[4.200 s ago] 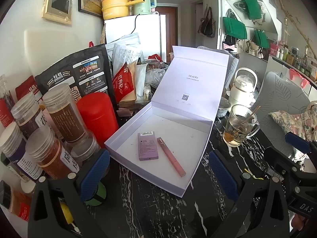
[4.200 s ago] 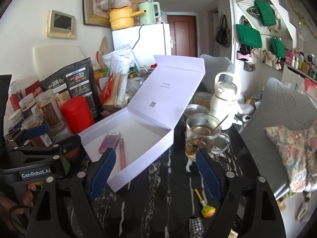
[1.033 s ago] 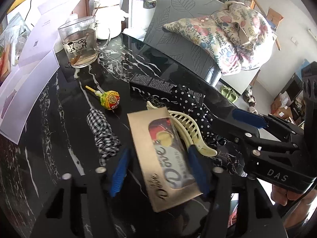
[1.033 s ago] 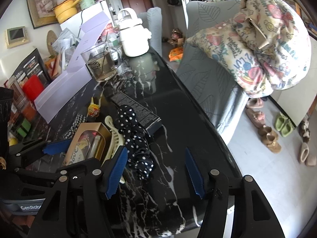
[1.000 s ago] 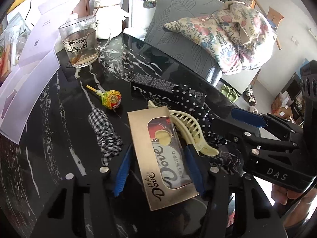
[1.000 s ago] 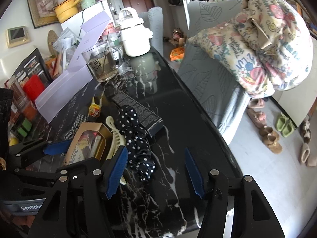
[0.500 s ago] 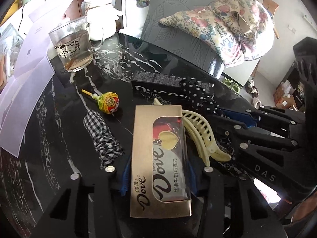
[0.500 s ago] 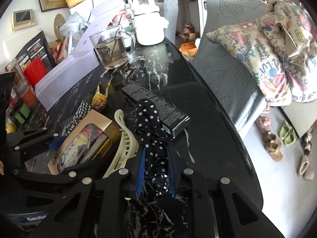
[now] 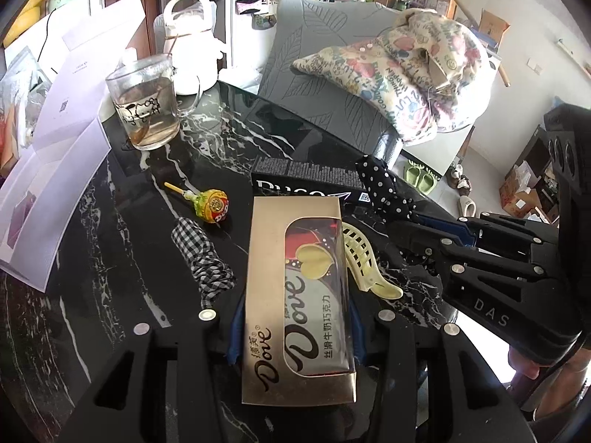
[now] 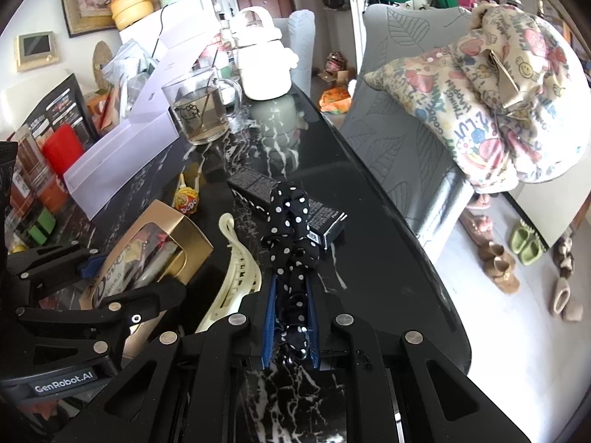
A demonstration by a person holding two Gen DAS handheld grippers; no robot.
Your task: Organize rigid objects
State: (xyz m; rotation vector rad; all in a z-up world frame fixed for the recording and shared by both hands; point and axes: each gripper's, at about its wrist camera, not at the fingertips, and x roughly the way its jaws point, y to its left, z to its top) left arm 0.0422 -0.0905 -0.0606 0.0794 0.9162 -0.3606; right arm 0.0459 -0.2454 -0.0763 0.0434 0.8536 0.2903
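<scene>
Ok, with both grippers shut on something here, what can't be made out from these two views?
- White open gift box: left wrist view, the frame edge cuts it off; right wrist view shows only its outer wall, so contents are hidden.
- Cream plastic hair claw: partly covered by the gold Dove chocolate box and the left hand-held gripper.
- Black polka-dot fabric scrunchie: its near end is buried in the right hand-held gripper.
- Long black carton: lettering covered.

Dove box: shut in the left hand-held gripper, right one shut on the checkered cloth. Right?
Half right. The left hand-held gripper is shut on the Dove box. The right hand-held gripper grips the polka-dot cloth, as the right wrist view shows; the checkered cloth lies loose on the table.
</scene>
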